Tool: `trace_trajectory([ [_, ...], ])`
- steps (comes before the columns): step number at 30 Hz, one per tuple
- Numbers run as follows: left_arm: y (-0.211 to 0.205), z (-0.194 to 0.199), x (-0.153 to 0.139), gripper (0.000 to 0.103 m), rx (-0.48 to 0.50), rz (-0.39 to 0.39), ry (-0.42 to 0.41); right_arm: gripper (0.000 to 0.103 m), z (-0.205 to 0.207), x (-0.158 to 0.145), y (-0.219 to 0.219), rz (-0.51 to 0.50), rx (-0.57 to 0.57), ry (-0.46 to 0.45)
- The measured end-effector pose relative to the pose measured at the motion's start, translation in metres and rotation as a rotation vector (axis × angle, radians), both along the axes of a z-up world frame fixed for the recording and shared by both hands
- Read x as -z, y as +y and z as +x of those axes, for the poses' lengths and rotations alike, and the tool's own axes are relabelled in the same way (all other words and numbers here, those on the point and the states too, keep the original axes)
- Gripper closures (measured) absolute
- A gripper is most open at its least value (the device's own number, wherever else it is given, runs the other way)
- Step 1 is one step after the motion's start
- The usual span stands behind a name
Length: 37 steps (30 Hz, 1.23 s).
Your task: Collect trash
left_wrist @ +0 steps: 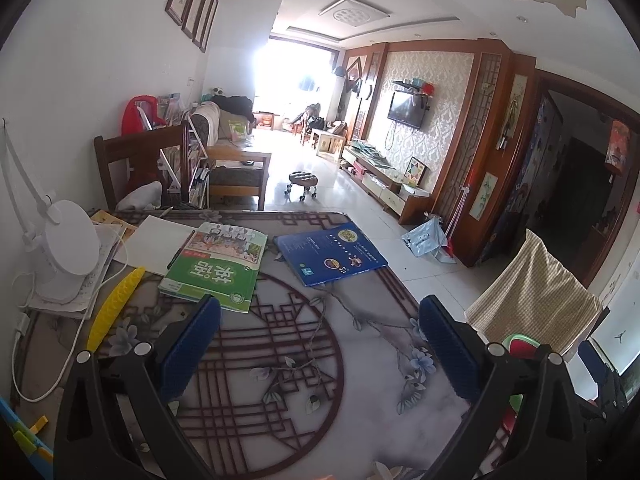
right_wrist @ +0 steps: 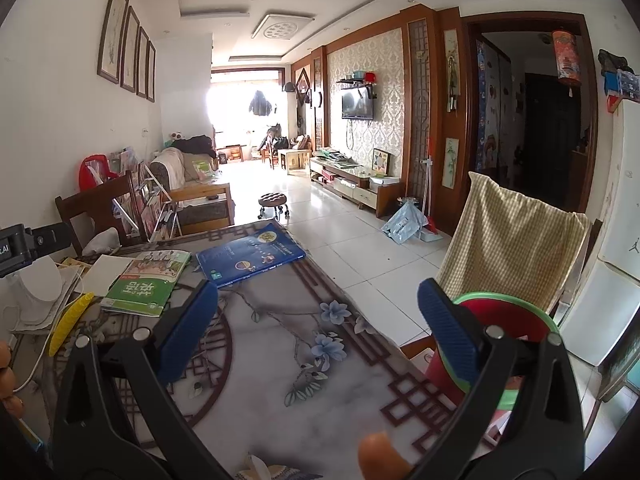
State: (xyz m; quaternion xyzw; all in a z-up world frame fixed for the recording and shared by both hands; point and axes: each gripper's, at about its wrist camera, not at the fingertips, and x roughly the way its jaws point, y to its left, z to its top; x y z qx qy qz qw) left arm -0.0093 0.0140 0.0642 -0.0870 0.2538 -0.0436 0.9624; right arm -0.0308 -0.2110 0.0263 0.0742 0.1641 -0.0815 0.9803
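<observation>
Trash bin point(right_wrist: 504, 316) beside table point(right_wrist: 280, 360); green book point(right_wrist: 146, 280) with Chinese title.

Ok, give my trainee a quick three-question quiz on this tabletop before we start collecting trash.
1. True or false: the left gripper is shut on the green book.
2. Which lies nearer the table's far edge: A) the blue book, B) the yellow comb-like strip?
3. Fill in: the checked cloth is draped over a ____ back.

Key: 1. False; both grippers are open and empty, the right gripper too. 2. A. 3. chair.
</observation>
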Motion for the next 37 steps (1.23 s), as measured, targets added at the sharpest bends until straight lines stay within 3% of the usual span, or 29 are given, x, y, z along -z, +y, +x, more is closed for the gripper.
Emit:
trace_trajectory([
  [16, 0.002, 0.005, 0.000, 0.008, 0.027, 0.018, 0.026, 0.005, 0.011, 0.008, -0.005, 0.009, -0.021, 0.047],
  [25, -0.007, 0.010, 0.010, 0.008, 0.050, 0.022, 0.064, 0.005, 0.023, 0.028, -0.014, 0.017, -0.035, 0.123],
  [31, -0.008, 0.014, 0.029, 0.008, -0.021, 0.047, 0.123, 0.005, 0.056, 0.063, -0.010, -0.005, -0.142, 0.228],
  [37, 0.005, 0.013, 0.058, 0.008, -0.158, 0.034, 0.228, 0.005, 0.122, 0.134, -0.008, -0.029, -0.267, 0.369],
])
